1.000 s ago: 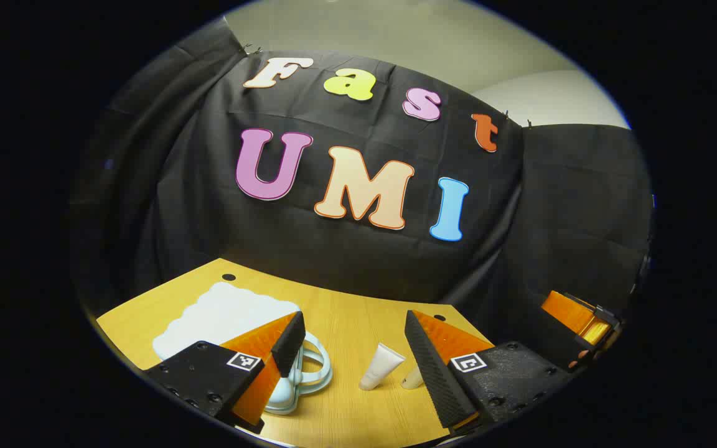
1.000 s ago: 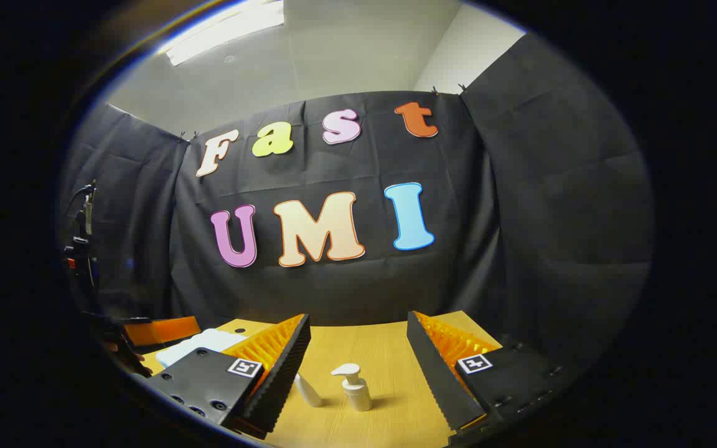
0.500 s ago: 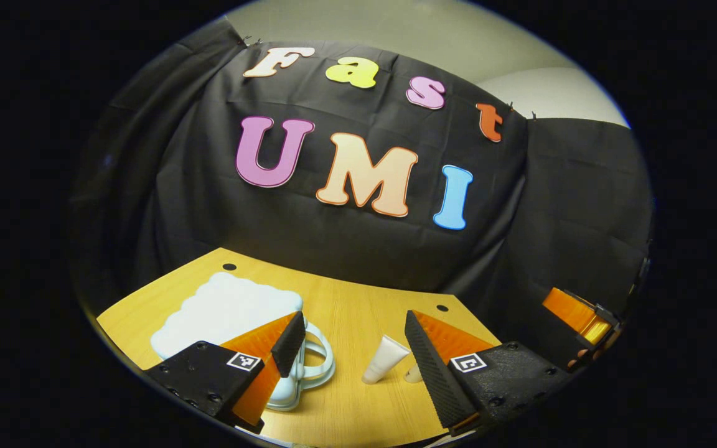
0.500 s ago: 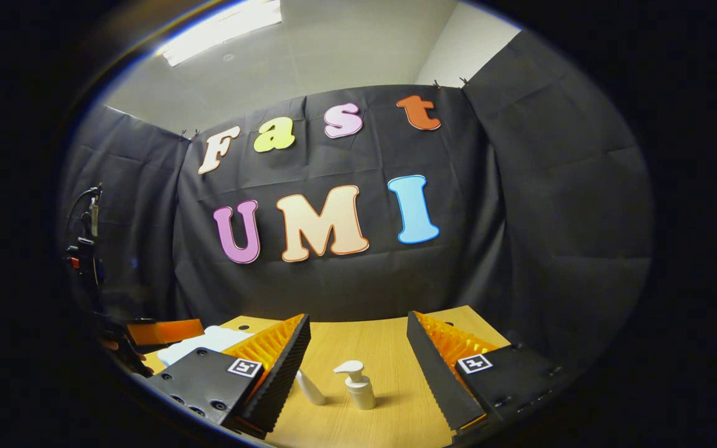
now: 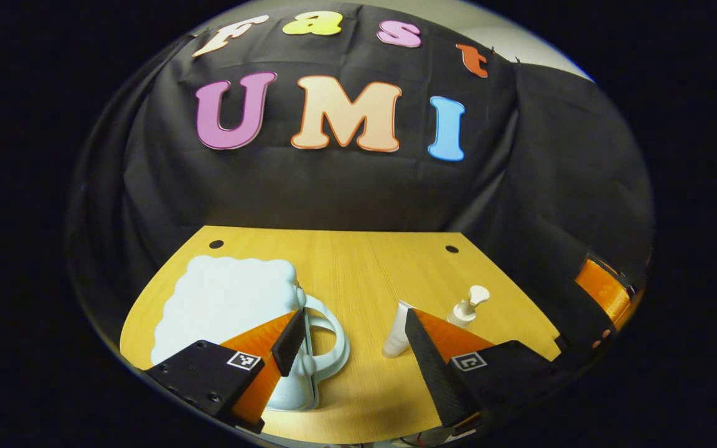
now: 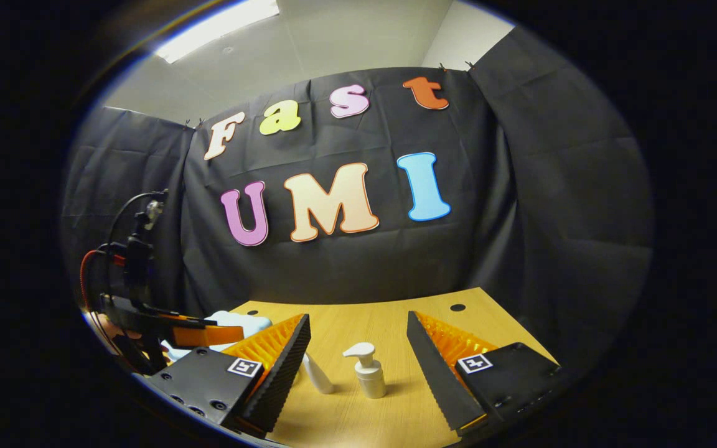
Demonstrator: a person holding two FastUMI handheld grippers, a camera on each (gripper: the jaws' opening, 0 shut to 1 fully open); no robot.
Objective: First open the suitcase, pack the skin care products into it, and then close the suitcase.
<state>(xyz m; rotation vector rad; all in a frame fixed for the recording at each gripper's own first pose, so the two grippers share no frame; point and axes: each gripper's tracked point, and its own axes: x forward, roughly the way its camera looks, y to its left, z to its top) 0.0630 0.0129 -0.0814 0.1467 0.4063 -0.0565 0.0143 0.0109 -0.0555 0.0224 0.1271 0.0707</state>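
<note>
A pale blue cloud-shaped suitcase (image 5: 224,298) lies shut on the left of the wooden table (image 5: 365,261), its handle (image 5: 332,339) pointing right. A white tube (image 5: 395,325) and a white pump bottle (image 5: 468,307) stand to its right. My left gripper (image 5: 353,333) is open above the table's near edge, the handle by its left finger and the tube by its right finger. In the right gripper view my right gripper (image 6: 357,336) is open, with the pump bottle (image 6: 369,374) and the tube (image 6: 319,375) on the table between its fingers. Neither gripper holds anything.
The black cloth wall closes off the table's far side. Two small dark holes (image 5: 216,244) mark the table's back corners. The left gripper (image 6: 175,333) with cables and a hand shows at the left of the right gripper view, in front of the suitcase (image 6: 243,322).
The left gripper's view has tipped down toward the table, so more tabletop and the pump bottle came into sight. The right gripper shifted slightly. Both stayed open.
</note>
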